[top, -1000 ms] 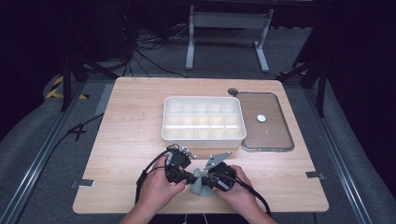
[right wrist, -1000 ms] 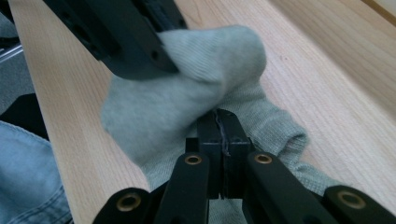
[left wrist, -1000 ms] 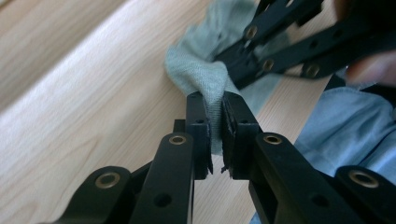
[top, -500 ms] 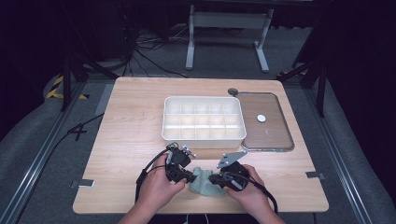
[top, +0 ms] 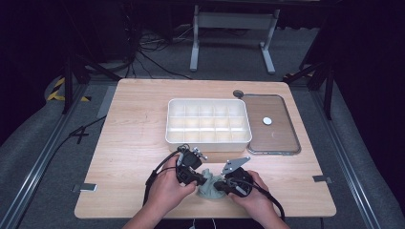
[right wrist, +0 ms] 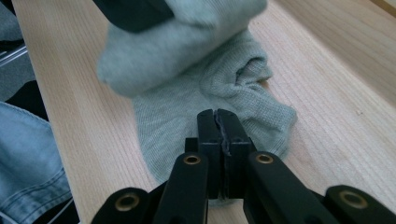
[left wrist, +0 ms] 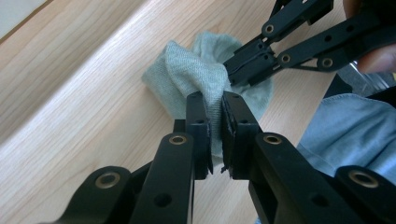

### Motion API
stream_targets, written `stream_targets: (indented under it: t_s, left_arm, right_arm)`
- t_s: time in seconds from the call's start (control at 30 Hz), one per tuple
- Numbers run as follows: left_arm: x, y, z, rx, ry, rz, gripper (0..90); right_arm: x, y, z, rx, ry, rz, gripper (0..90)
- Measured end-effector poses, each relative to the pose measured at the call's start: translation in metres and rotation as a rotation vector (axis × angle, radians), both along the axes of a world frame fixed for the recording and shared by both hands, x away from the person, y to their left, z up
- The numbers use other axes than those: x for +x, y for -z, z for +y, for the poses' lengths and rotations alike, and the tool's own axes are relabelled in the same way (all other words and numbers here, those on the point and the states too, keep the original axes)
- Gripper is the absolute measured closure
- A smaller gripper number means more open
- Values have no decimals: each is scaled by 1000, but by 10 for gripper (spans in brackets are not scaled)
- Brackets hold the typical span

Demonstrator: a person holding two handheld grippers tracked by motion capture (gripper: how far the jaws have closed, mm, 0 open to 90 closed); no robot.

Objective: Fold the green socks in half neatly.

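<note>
A grey-green sock [top: 208, 187] lies bunched on the wooden table [top: 133, 143] near its front edge, between the person's two hands. My left gripper [left wrist: 214, 100] is shut on a raised fold of the sock [left wrist: 187, 70], lifting that part off the wood. My right gripper [right wrist: 217, 114] has its jaws pressed together on a thin edge of the sock [right wrist: 187, 107]. In the left gripper view the right gripper [left wrist: 229, 72] pinches the far side of the same fold. In the high view the left gripper [top: 203, 181] and right gripper [top: 217, 185] nearly meet.
A white compartment box [top: 208, 100] stands mid-table behind the hands. To its right lies a clear flat lid [top: 282, 138] with a white disc [top: 267, 121] on it. Blue denim [left wrist: 345, 126] shows at the table's front edge.
The right hand and gripper shifted slightly right and turned in toward the sock. The left gripper stays shut on the sock's fold in about the same place.
</note>
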State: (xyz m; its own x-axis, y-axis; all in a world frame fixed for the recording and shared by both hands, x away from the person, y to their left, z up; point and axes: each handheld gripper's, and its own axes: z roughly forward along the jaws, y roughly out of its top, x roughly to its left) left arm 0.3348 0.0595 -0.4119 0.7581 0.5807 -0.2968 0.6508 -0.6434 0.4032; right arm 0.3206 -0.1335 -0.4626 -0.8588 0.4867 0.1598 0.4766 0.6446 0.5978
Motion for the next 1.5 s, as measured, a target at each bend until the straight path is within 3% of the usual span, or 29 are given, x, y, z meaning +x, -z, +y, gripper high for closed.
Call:
stream_targets:
  t_s: [0.2,0.27,0.33,0.37,0.4,0.43,0.5,0.57,0.63,0.73,0.8,0.9,1.07,1.2,1.33,1.5]
  left_arm:
    - [0,12,-13,-3,31,22,813]
    - [-1,14,-15,-52,56,35,723]
    - [-2,6,-8,-131,80,46,632]
    - [-3,1,-2,-185,83,47,621]
    - [-3,1,-2,-185,83,47,614]
    - [-3,-3,3,-224,76,43,614]
    - [-3,-11,11,-254,63,1,622]
    - [-2,-13,16,-244,45,-13,650]
    - [-2,-9,16,-170,51,-14,735]
    - [-4,5,6,-23,63,-30,872]
    - [-4,12,1,12,77,-43,896]
    - [-6,20,-7,19,97,-65,898]
    - [-10,32,-19,54,115,-35,899]
    - [-10,37,-21,-9,82,-13,900]
    - [-12,38,-24,-27,56,-8,899]
    - [-12,38,-25,-39,60,-4,899]
  right_arm:
    - [1,2,-3,25,9,19,892]
    - [1,1,-3,20,10,22,890]
    - [0,-2,-6,3,17,7,858]
    - [-1,-4,-8,-10,25,-9,851]
    - [-1,-4,-8,-10,25,-9,851]
    - [-2,-9,-11,-19,28,-30,851]
    - [-4,-18,-18,-15,45,-58,849]
    - [-3,-27,-25,5,61,-70,848]
    - [-2,-33,-32,12,76,-87,848]
    - [-3,-39,-35,27,85,-94,849]
    - [-3,-42,-35,28,82,-105,849]
    - [-3,-43,-35,28,81,-107,849]
    - [-3,-44,-33,52,87,-103,845]
    - [-9,-46,-21,58,60,-129,840]
    - [-10,-44,-15,69,56,-117,835]
    - [-13,-39,-4,88,36,-109,826]
